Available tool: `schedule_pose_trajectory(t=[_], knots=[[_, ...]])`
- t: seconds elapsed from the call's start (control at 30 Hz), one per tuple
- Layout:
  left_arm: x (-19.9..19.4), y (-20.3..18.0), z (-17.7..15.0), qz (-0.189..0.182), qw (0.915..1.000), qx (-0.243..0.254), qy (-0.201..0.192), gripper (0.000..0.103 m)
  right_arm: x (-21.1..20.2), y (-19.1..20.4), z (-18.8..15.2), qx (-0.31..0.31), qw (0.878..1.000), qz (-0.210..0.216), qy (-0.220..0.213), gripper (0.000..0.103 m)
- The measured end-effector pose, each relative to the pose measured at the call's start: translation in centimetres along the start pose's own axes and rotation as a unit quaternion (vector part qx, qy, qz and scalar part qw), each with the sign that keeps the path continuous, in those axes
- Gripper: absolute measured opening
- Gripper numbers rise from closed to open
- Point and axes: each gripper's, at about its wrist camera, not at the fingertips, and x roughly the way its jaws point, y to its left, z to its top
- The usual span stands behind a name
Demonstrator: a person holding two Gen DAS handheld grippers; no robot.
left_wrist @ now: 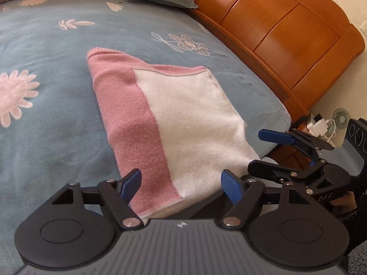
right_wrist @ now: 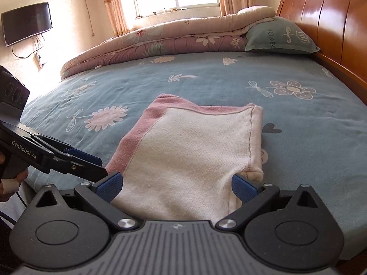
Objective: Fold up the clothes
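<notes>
Pink-and-white garment (left_wrist: 183, 126) lay folded into a compact rectangle on the blue floral bedsheet (left_wrist: 45, 68), near the bed's front edge, within reach of both hands. Left claw (left_wrist: 181, 184) stood with jaws apart over the near hem, nothing pinched; its pads straddled the pink-white seam, probably to take or release that edge. Right claw (right_wrist: 177, 186) also stood apart, its blue fingers (right_wrist: 243, 189) flanking the near white edge without visibly pressing it. Both tools tilted downward at the same hem, which suited a further fold or a smoothing pass. Quilt (right_wrist: 149, 43) and pillow (right_wrist: 279, 36) were piled at the far side, leaving the work area free.
</notes>
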Motion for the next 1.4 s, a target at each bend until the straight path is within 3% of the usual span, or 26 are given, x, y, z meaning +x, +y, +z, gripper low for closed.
schedule_pose_trajectory(t=[0.07, 0.17, 0.23, 0.33, 0.53, 0.63, 0.77, 0.8, 0.93, 1.07, 1.23, 1.4], knots=[[-0.4, -0.8, 0.5, 0.043, 0.9983, 0.038, -0.006, 0.081, 1.6, 0.1, 0.5, -0.021, 1.000, 0.001, 0.012, 0.103], [-0.7, -1.2, 0.3, 0.067, 0.9954, 0.067, -0.009, 0.084, 3.4, -0.3, -0.4, -0.021, 0.999, -0.007, 0.047, 0.103], [-0.7, -0.7, 0.2, 0.061, 0.9961, 0.062, -0.006, 0.084, 3.8, -0.9, -1.6, -0.007, 0.998, -0.017, 0.068, 0.103], [-0.2, 0.2, 0.6, 0.043, 0.9981, 0.043, 0.001, 0.084, 2.3, -1.4, -3.0, 0.016, 0.997, -0.028, 0.065, 0.103], [1.4, -1.1, 5.7, -0.004, 0.9967, 0.070, -0.041, 0.084, 0.6, -1.9, -1.7, 0.027, 0.998, -0.051, 0.031, 0.103], [3.8, -2.0, 7.3, -0.019, 0.9950, 0.092, -0.035, 0.085, 0.7, -1.7, -1.1, 0.027, 0.998, -0.049, 0.022, 0.103], [9.1, -0.1, 6.6, 0.001, 0.9980, 0.058, 0.024, 0.085, 0.9, -1.5, -1.1, 0.027, 0.999, -0.039, 0.023, 0.103], [9.3, 0.2, 6.2, 0.002, 0.9979, 0.063, 0.016, 0.087, 1.0, -1.5, -1.1, 0.027, 0.999, -0.039, 0.025, 0.103], [7.0, 0.5, 7.0, -0.029, 0.9989, 0.036, 0.008, 0.090, 1.1, -2.4, 0.0, 0.031, 0.999, -0.027, 0.014, 0.103], [5.2, 2.1, 8.1, -0.020, 0.9997, -0.005, -0.017, 0.090, 2.8, -3.2, 2.3, 0.039, 0.999, 0.003, -0.006, 0.103], [5.1, 4.2, 7.7, -0.004, 0.9992, -0.039, -0.002, 0.090, 7.3, -5.3, 1.5, 0.104, 0.993, 0.037, 0.040, 0.103], [5.0, 6.4, 7.0, -0.017, 0.9973, -0.071, 0.010, 0.090, 5.0, -7.0, 2.5, 0.146, 0.987, 0.067, 0.026, 0.103]])
